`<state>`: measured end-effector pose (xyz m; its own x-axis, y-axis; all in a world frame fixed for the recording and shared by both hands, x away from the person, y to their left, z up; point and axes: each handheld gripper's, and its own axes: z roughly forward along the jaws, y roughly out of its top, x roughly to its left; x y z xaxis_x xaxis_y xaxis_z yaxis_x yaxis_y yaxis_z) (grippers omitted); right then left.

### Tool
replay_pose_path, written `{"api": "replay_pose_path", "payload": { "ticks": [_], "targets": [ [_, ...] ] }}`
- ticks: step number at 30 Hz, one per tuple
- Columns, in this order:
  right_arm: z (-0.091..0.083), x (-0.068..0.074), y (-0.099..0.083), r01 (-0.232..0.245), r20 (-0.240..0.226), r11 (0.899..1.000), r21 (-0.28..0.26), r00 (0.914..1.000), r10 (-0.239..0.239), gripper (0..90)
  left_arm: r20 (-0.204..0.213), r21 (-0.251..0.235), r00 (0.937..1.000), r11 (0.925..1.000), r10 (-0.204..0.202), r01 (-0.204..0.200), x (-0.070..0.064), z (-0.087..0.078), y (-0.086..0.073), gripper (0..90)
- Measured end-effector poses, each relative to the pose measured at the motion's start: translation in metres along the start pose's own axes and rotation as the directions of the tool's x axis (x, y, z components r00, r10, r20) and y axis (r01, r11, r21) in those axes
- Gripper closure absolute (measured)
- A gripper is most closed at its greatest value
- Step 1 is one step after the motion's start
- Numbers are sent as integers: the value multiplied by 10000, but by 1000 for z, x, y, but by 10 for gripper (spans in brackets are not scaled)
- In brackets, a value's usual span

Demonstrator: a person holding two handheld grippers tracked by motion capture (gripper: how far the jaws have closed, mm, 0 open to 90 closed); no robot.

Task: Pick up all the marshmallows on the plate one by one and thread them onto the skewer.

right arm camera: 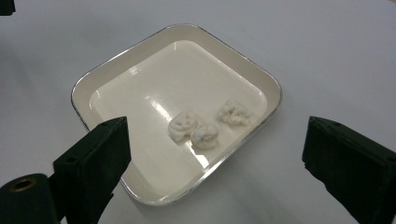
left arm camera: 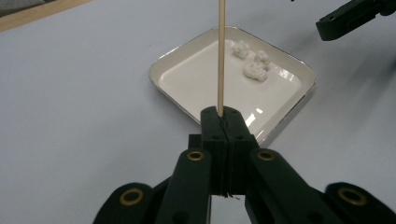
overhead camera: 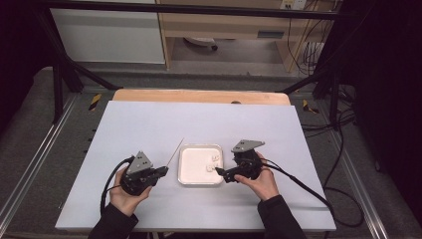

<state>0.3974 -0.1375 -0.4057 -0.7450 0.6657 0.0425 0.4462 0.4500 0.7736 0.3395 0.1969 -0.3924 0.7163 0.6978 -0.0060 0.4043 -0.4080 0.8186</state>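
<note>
Clamping tongs (left arm camera: pixel 223 122) hiding skewer's (left arm camera: pixel 221 56) base.

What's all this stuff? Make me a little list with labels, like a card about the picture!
Table: white tabletop
Dish: square white tray with a silver rim, between the two claws
In the dish: three small white lumps, two touching, one just apart
Left claw: shut on a thin wooden skewer
Skewer: sticks straight out from the jaws, over the tray
Right claw: open, jaws wide apart, aimed at the lumps, holding nothing
</note>
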Motion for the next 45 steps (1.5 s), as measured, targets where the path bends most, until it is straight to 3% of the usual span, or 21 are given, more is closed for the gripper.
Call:
{"api": "replay_pose_path", "payload": {
  "ticks": [7, 21, 30, 36, 45],
  "targets": [
    [17, -6, 11, -73, -108, 9999, 100, 9999, 74, 187, -24, -11, 10000, 10000, -17, 17, 1, 0, 0, 891],
    [56, -13, 22, 481, 136, 9948, 897, 9987, -496, 411, 105, 83, 9999, 10000, -18, 18, 2, 2, -1, 891],
    [66, -18, 19, 955, 169, 9873, 1266, 9950, -984, 549, 124, 100, 9999, 9999, -11, 10, 2, 3, -1, 891],
    [70, -18, 17, 1214, 23, 9810, 1515, 9924, -1232, 583, 131, 119, 9999, 9999, 36, -38, 2, 3, -1, 891],
    [73, -18, 15, 1126, -163, 9792, 1687, 9936, -1115, 644, 138, 153, 9999, 9999, 33, -36, 2, 4, -1, 891]
  ]
}}
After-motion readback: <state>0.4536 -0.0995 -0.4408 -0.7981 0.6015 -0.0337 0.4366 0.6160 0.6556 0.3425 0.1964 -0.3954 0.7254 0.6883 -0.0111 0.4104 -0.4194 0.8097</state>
